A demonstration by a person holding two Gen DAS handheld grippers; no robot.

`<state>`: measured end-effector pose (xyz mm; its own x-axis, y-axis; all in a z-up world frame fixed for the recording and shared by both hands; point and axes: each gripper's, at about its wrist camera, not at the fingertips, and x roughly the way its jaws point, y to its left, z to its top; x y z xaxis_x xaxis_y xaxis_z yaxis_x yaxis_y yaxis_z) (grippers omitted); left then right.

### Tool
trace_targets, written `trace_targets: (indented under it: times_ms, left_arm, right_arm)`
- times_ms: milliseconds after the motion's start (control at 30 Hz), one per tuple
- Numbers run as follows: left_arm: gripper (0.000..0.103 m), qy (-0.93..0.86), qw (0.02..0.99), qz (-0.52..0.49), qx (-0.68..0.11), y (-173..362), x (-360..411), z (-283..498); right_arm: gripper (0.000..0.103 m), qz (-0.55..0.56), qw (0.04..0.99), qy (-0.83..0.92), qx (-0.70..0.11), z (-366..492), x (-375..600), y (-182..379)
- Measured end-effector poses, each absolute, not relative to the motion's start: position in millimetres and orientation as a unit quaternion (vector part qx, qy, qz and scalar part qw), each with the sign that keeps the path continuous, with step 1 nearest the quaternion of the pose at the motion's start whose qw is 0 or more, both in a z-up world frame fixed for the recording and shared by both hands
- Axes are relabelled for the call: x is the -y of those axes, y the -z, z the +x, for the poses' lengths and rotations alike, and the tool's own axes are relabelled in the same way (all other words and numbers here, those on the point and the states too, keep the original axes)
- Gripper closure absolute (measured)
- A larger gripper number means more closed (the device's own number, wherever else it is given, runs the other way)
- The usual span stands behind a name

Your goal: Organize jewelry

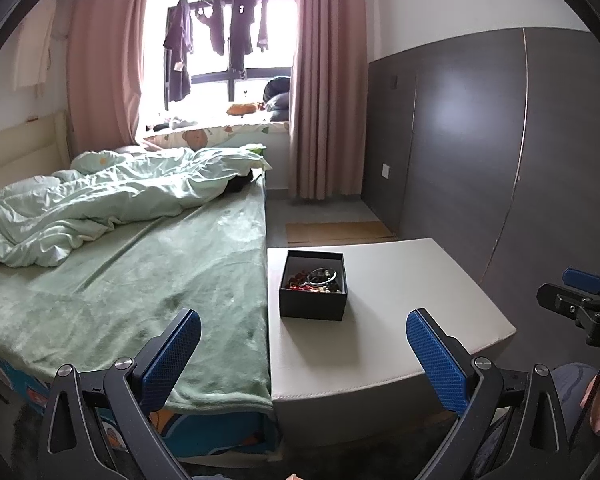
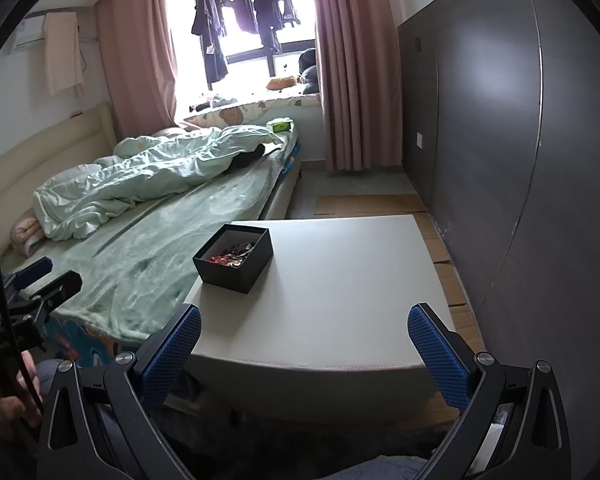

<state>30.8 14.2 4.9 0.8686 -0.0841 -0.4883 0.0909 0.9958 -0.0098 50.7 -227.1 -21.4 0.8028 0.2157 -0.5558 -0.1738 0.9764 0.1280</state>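
Both the left gripper (image 1: 303, 334) and right gripper (image 2: 305, 330) are held wide and empty before the counter (image 2: 340, 280), ready for the jewelry (image 1: 315, 279) heaped in the open box (image 1: 313, 307).

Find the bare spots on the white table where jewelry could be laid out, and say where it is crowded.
The white table is bare from the black box across to the wall side, and along the near edge by both grippers. The box sits at the bed-side far corner and is crowded with tangled jewelry. The left gripper and right gripper are open and empty.
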Motion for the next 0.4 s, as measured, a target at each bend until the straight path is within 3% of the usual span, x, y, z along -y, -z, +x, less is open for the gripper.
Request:
trace_targets:
  times_ms: [400]
  left_arm:
    - [0.000,0.053,0.966,0.004,-0.251,-2.0,-14.6,38.6]
  right_arm:
    - [0.000,0.029,0.945,-0.101,-0.309,60.1,222.4,27.9]
